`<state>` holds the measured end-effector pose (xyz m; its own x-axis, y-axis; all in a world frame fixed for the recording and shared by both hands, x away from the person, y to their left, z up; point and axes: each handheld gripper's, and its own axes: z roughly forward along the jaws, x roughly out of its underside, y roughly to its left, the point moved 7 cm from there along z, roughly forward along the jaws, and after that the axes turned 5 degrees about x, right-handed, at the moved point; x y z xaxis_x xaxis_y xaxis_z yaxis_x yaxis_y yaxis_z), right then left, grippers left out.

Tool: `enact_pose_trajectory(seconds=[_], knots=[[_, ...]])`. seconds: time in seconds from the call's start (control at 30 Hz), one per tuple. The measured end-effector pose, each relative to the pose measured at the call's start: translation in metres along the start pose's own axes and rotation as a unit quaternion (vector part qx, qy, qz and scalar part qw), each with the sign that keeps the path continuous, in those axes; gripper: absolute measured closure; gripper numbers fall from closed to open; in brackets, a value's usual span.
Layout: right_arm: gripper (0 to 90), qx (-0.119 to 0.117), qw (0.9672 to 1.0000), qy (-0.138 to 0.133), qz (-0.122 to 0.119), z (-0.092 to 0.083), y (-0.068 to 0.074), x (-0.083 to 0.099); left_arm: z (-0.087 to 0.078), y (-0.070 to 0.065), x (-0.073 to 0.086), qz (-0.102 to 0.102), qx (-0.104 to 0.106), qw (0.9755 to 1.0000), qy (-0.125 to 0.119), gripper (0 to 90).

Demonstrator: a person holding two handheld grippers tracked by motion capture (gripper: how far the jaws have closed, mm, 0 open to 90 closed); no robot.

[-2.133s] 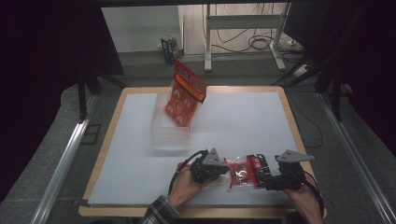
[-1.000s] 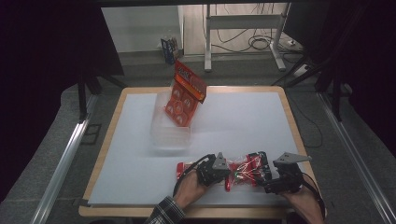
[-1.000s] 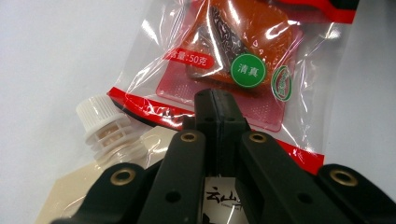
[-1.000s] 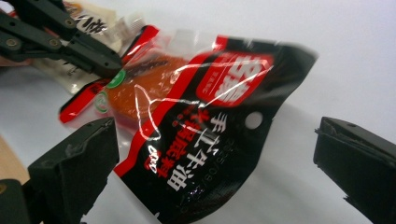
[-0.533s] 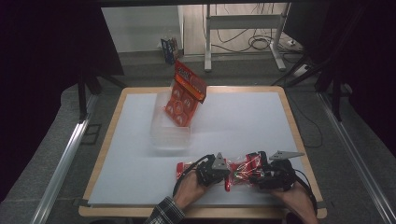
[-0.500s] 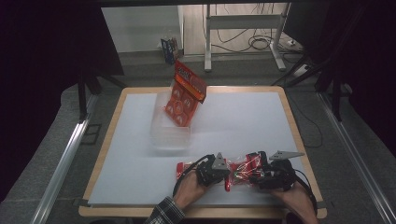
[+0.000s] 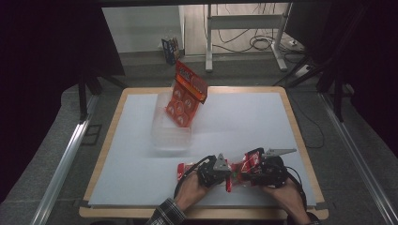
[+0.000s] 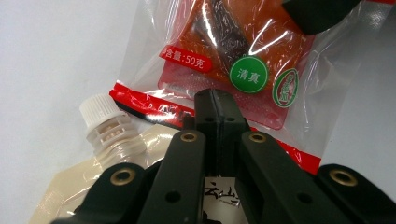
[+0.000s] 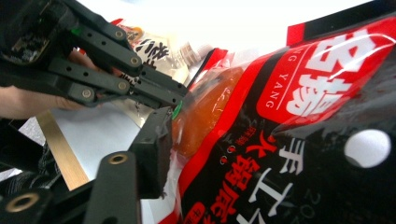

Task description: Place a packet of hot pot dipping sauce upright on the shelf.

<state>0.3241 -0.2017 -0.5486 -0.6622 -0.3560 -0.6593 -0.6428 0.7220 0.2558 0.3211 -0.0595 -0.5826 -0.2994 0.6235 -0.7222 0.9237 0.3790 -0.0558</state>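
Observation:
A red and black snack packet lies near the table's front edge between my two grippers. My left gripper is shut on the packet's sealed edge, and in the high view it points right. Under it lies a beige spouted pouch with a white cap. My right gripper comes from the right. Its jaws have just been closing with the packet between them. One finger lies against the packet's side; the other is hidden behind it.
A clear plastic tub stands mid-table with a red printed carton leaning in it. The white table top is bordered by a wooden edge. Both hands rest at the front edge.
The right gripper has slid left onto the packet and its jaws have narrowed around it. Two seconds ago the left gripper stood farther left; since one second ago it has kept still.

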Motion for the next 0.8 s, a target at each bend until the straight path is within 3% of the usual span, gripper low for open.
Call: enact_pose_trajectory(seconds=[0.23,0.37,0.57,0.8], knots=[[58.9,-0.02,0.9987,-0.003,0.046,-0.002,0.0,-0.007,-0.001,0.0,0.0,-0.006,-0.001,1.0,-0.002,90.0],[65.2,-0.033,0.9976,-0.011,0.059,-0.005,-0.001,-0.01,-0.005,0.0,-0.002,-0.003,-0.005,1.0,-0.007,88.2],[70.8,-0.031,0.998,-0.025,0.05,-0.014,0.001,-0.017,-0.012,-0.004,-0.009,0.004,-0.006,0.9997,-0.023,78.8],[71.8,-0.018,0.9993,-0.021,0.026,-0.018,0.005,-0.023,-0.025,-0.006,-0.015,0.003,-0.008,0.999,-0.044,58.0]])
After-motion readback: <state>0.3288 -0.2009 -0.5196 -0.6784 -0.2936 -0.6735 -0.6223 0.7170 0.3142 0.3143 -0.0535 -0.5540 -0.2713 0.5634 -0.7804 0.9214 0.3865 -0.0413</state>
